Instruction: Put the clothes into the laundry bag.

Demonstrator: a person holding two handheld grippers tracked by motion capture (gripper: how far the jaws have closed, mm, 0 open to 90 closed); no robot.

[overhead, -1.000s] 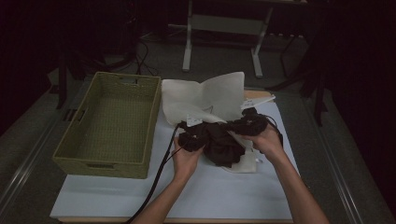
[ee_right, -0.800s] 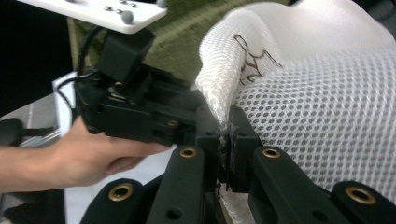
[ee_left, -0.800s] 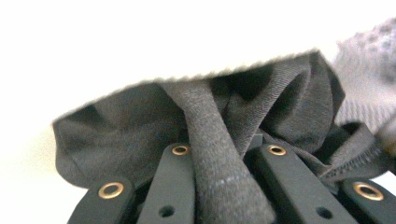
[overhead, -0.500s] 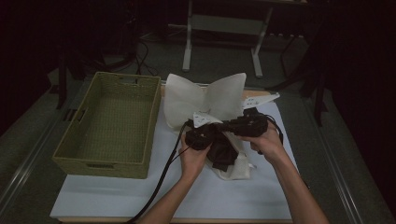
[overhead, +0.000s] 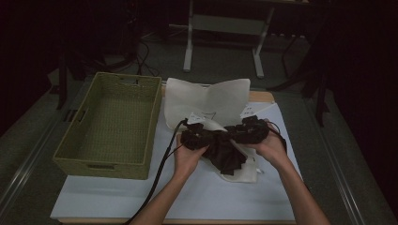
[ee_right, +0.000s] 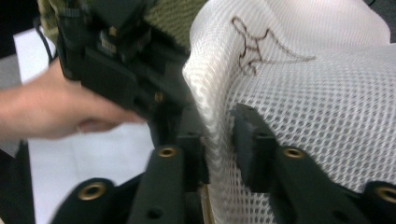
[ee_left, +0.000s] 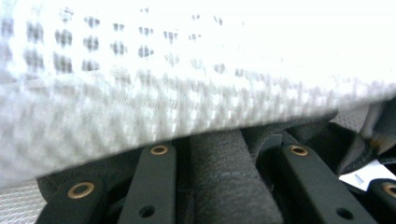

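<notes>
A white mesh cloth [overhead: 206, 96] with a dark scribble lies on the white sheet [overhead: 117, 197], and its two flaps rise behind the grippers. Both hands hold the grippers close together over its near part. In the right gripper view a fold of the mesh [ee_right: 280, 84] stands between the jaws of my right gripper [ee_right: 217, 135]. Those jaws have just been opening, and the right pad stands clear of the fold. My left gripper [ee_left: 229, 149] has also just been opening. White mesh [ee_left: 140, 93] drapes over its tips, with a dark grey band in the gap between the jaws.
A green woven basket [overhead: 112, 122] stands empty to the left of the cloth. A cable [overhead: 159, 173] trails from the left gripper toward the table's near edge. A metal frame [overhead: 225, 28] stands on the floor beyond the table.
The cloth's two flaps have spread and risen behind the grippers. Both hands have edged slightly away from the person and stay close together.
</notes>
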